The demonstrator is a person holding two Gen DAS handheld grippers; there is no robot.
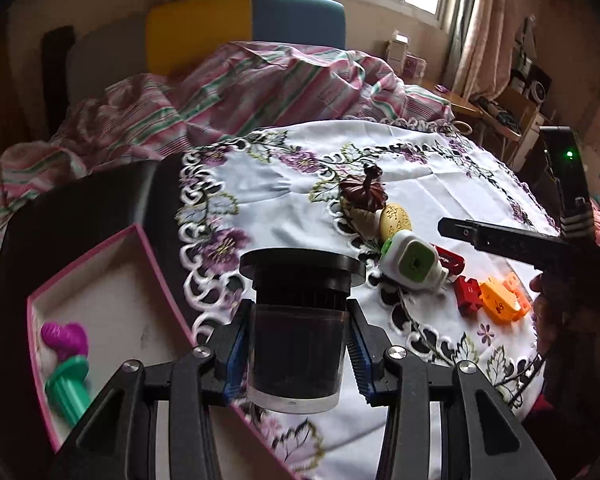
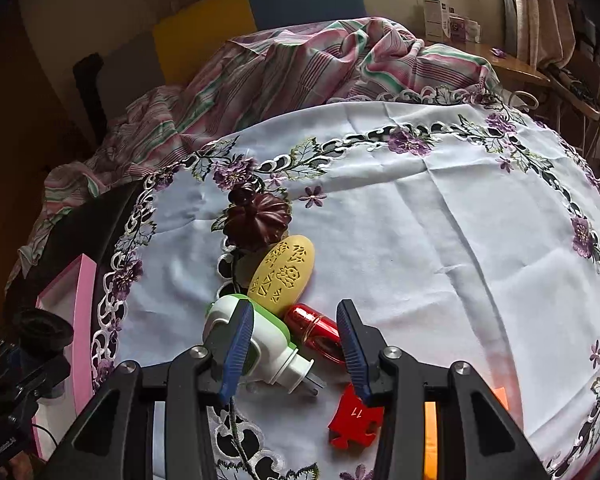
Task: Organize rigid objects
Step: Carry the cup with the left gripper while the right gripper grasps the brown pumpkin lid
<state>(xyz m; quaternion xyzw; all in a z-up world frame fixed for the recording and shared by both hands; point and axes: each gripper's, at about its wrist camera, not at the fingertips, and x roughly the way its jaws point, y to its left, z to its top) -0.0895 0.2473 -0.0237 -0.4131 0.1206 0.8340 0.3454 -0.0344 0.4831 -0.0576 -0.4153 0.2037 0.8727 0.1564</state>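
Black cup [image 1: 296, 336] clamped in left gripper [image 1: 296, 354] jaws; right gripper [image 2: 294, 354] jaws apart, empty, orange piece [image 2: 430, 436] half hidden

My left gripper [image 1: 296, 344] and right gripper [image 2: 294, 354] are black, with ribbed blue fingers [image 1: 236, 356] behind silver screws [image 2: 198, 351].

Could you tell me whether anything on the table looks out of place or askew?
Mostly loose clutter: the white-and-green plug lies on its side against the yellow oval piece and red cylinder, all unsorted. The pink box overhangs the tablecloth edge.
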